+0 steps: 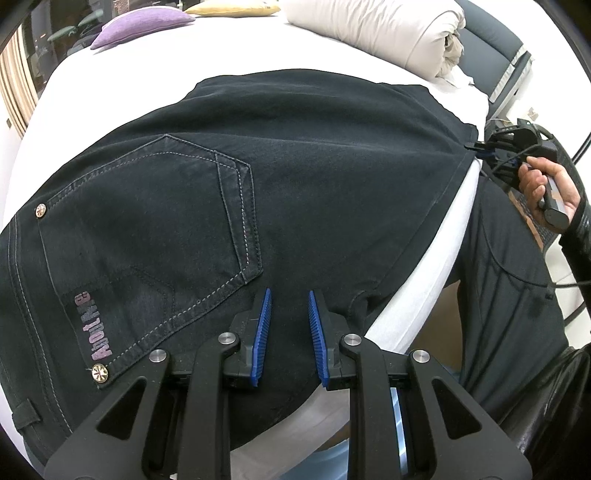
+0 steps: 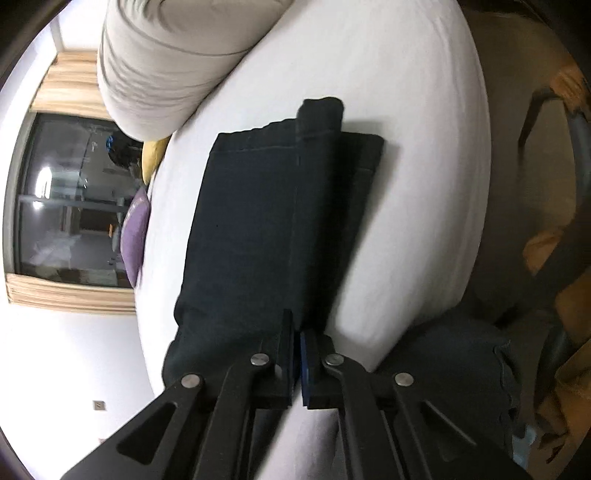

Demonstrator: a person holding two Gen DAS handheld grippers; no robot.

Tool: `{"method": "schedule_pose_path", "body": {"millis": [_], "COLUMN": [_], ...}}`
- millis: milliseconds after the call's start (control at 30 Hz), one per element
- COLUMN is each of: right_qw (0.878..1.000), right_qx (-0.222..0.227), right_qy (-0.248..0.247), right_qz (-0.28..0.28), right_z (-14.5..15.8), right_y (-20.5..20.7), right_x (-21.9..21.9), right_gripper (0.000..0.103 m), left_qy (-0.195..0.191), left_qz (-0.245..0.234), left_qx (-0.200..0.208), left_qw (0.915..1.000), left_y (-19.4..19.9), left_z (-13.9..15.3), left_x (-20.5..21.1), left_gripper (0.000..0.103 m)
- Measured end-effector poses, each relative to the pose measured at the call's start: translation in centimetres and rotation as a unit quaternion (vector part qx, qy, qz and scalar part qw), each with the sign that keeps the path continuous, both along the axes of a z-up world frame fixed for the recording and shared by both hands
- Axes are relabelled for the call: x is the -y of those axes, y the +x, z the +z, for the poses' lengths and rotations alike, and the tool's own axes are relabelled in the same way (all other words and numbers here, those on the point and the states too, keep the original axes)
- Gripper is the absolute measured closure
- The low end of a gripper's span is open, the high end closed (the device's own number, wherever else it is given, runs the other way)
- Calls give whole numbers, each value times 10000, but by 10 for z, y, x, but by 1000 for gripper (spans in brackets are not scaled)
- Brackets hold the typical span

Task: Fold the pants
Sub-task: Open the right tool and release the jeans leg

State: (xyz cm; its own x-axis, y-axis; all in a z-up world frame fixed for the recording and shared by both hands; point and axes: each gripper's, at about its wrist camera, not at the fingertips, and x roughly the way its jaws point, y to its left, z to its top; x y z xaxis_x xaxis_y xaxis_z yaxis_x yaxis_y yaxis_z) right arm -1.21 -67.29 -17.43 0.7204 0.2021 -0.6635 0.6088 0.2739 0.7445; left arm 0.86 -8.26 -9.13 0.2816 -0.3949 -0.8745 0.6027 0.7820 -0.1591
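Observation:
Dark navy pants (image 1: 295, 192) lie on a white bed (image 1: 110, 81), seat side up, with a stitched back pocket (image 1: 155, 221) at the left. My left gripper (image 1: 290, 295) is open just above the fabric near the crotch, holding nothing. My right gripper (image 1: 476, 147) is at the far right of the left wrist view, pinching the edge of the pants at the bed's side. In the right wrist view the right gripper (image 2: 297, 325) is shut on the pants (image 2: 258, 221), whose leg ends lie far up the bed (image 2: 406, 184).
A rolled beige duvet (image 1: 388, 33) lies at the head of the bed, also in the right wrist view (image 2: 166, 62). A purple cushion (image 1: 140, 26) and a yellow one (image 1: 236, 7) lie at the far side. The person's dark-clothed body (image 1: 517, 277) stands at the bed's right edge.

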Motion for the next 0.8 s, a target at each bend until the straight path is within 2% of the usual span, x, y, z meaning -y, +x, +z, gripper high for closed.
{"method": "schedule_pose_path", "body": {"millis": [133, 167, 233, 267, 300, 333, 367, 500, 633, 700, 767, 800], "right_qw": [10000, 10000, 9997, 9993, 9990, 9988, 9990, 9976, 9969, 9955, 9922, 9884], "right_qx": [10, 4, 46, 75, 80, 67, -55, -280, -283, -436, -663, -782], "right_qy": [-59, -78, 6, -26, -102, -173, -181, -519, -441, -686, -992, -1252], "right_qz": [30, -10, -241, -358, -424, -448, -408, -366, -593, -482, -349, -363], "right_z": [7, 9, 10, 11, 11, 11, 7, 9, 7, 16, 29, 39], "right_y": [2, 5, 7, 8, 5, 6, 10, 7, -4, -2, 5, 7], "right_x": [1, 3, 13, 20, 26, 30, 35, 32, 34, 32, 28, 24], "right_gripper": [99, 91, 83, 83, 83, 94, 99, 101, 102, 83, 27, 21], "left_qy": [-11, -14, -13, -13, -12, -7, -1, -1, -42, -64, -79, -86], "left_qz": [8, 17, 17, 20, 24, 24, 24, 32, 28, 38, 43, 50], "left_qx": [0, 3, 8, 7, 8, 13, 17, 11, 6, 11, 13, 10], "left_qw": [10000, 10000, 10000, 10000, 10000, 10000, 10000, 10000, 10000, 10000, 10000, 9999], "left_y": [0, 0, 0, 0, 0, 0, -1, 0, 0, 0, 0, 0], "left_z": [0, 0, 0, 0, 0, 0, 0, 0, 0, 0, -1, 0], "left_x": [0, 0, 0, 0, 0, 1, 1, 1, 0, -1, -2, -2], "left_gripper": [83, 83, 83, 83, 83, 83, 83, 83, 83, 83, 83, 83]}}
